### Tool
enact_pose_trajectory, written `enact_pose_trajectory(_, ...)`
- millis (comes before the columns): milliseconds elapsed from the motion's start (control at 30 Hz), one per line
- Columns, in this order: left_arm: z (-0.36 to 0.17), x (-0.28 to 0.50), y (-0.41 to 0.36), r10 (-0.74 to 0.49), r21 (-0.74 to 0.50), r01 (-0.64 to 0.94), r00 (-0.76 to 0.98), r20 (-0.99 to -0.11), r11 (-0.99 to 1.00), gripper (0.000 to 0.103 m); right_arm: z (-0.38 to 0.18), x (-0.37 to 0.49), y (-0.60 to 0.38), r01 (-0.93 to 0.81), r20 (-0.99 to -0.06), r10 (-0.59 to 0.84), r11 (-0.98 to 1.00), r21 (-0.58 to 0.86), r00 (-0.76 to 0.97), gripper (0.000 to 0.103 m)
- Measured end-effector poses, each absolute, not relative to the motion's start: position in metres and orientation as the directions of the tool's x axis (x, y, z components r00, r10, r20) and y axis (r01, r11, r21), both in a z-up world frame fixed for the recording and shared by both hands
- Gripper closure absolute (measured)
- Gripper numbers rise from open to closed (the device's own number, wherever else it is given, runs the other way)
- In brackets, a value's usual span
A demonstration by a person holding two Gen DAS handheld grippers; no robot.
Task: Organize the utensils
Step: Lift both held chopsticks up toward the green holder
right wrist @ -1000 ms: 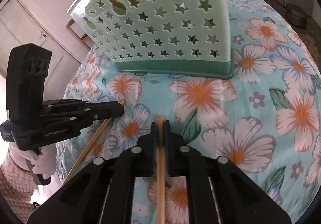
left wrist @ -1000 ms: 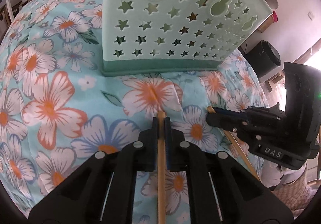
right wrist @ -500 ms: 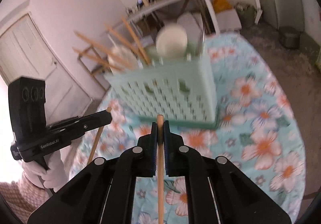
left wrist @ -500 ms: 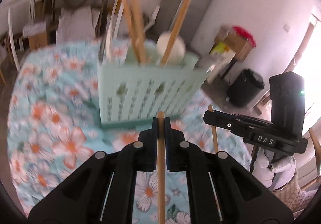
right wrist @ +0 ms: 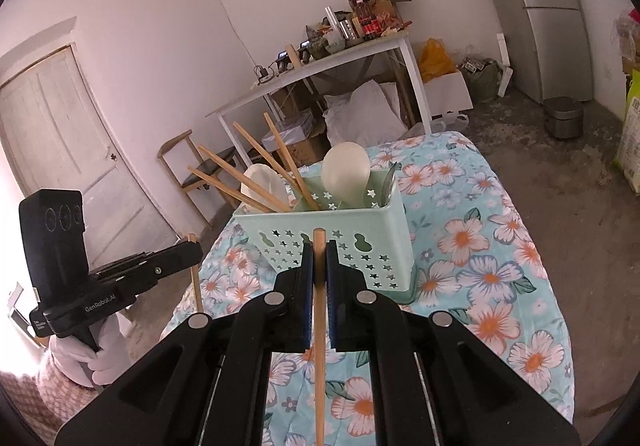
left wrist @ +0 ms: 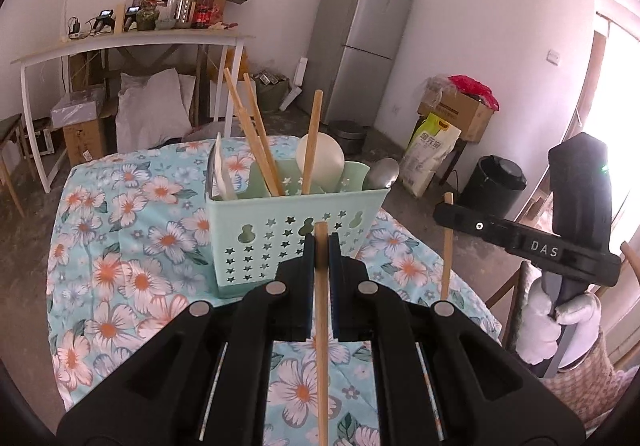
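Both tongs, left tongs and right tongs, each clamped on a chopstick, have risen off the table to face the green caddy, so dropping them in comes next.
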State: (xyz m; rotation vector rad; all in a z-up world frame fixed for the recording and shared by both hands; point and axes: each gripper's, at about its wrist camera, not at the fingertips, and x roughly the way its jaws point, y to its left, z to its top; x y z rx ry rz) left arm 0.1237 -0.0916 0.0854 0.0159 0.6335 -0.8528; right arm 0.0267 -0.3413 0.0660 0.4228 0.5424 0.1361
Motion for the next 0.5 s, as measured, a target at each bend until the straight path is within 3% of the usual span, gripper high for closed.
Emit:
enact_pose_trajectory(267, 0.111, 0.114, -0.082, -0.708, -0.215, 0.702, 0.549, -0.444, 0.679, 0.097, 0.079, 0.014, -0.347, -0.021, -0.429, 0.224, 0.903, 0.429, 0.875, 0.097)
enact_pose_trajectory(500, 0.156, 0.111, -0.082, -0.715, -0.188, 0.693, 0.645, -0.270, 0.696, 0.097, 0.097, -0.001, -0.364, -0.035, -0.358, 0.221, 0.887, 0.460, 0.907, 0.097)
